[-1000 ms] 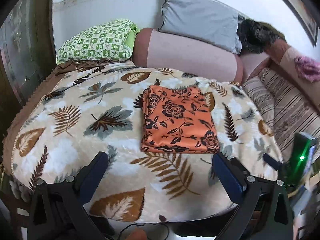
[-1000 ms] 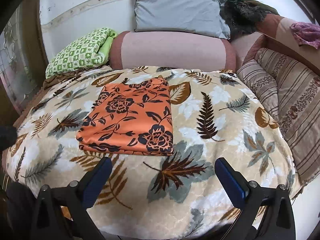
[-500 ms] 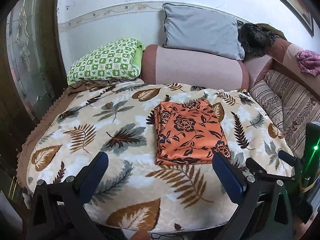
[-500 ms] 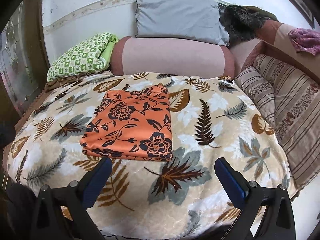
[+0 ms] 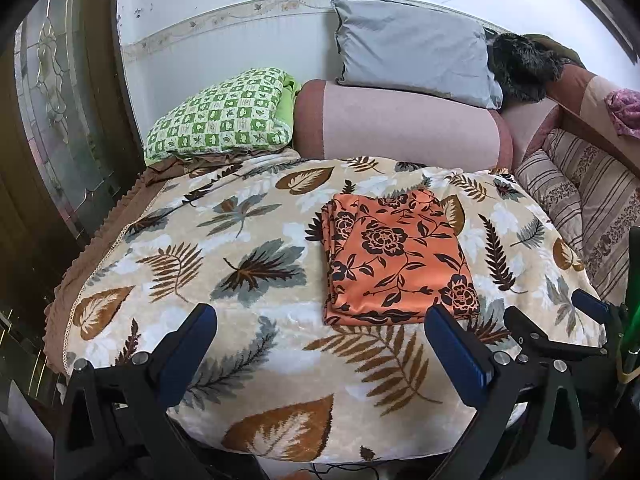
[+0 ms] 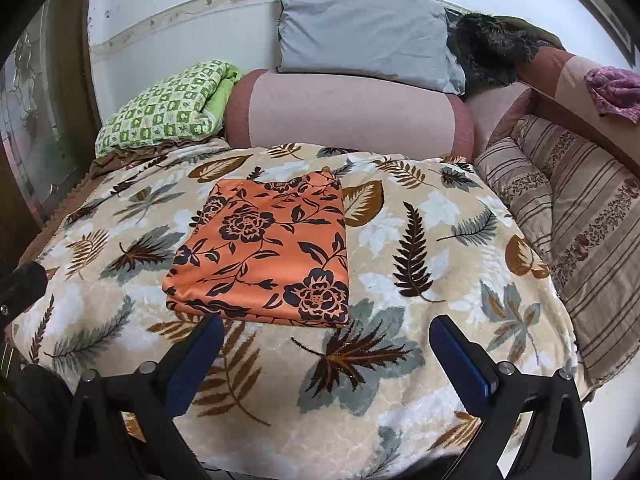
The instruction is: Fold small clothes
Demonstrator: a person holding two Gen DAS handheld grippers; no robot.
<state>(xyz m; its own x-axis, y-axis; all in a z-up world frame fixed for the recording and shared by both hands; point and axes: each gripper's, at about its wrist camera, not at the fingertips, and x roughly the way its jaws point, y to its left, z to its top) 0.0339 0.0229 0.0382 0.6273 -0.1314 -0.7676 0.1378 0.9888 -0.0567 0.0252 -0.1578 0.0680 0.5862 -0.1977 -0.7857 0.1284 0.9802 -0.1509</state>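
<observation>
An orange cloth with black flowers (image 5: 396, 256) lies folded into a flat rectangle on the leaf-patterned blanket (image 5: 224, 248); it also shows in the right wrist view (image 6: 268, 248). My left gripper (image 5: 320, 344) is open and empty, held back from the blanket's near edge, short of the cloth. My right gripper (image 6: 324, 348) is open and empty, also near the front edge, just below the cloth's near side. The right gripper (image 5: 560, 320) shows at the right of the left wrist view.
A pink bolster (image 5: 400, 128), a grey pillow (image 5: 412, 64) and a green checked folded quilt (image 5: 224, 116) line the back wall. Striped cushions (image 6: 580, 216) stand at the right. A glass door (image 5: 52, 120) is at the left.
Both grippers have pulled back and up from the blanket, so the folded cloth looks farther away. The cloth has not moved. Both grippers stayed open.
</observation>
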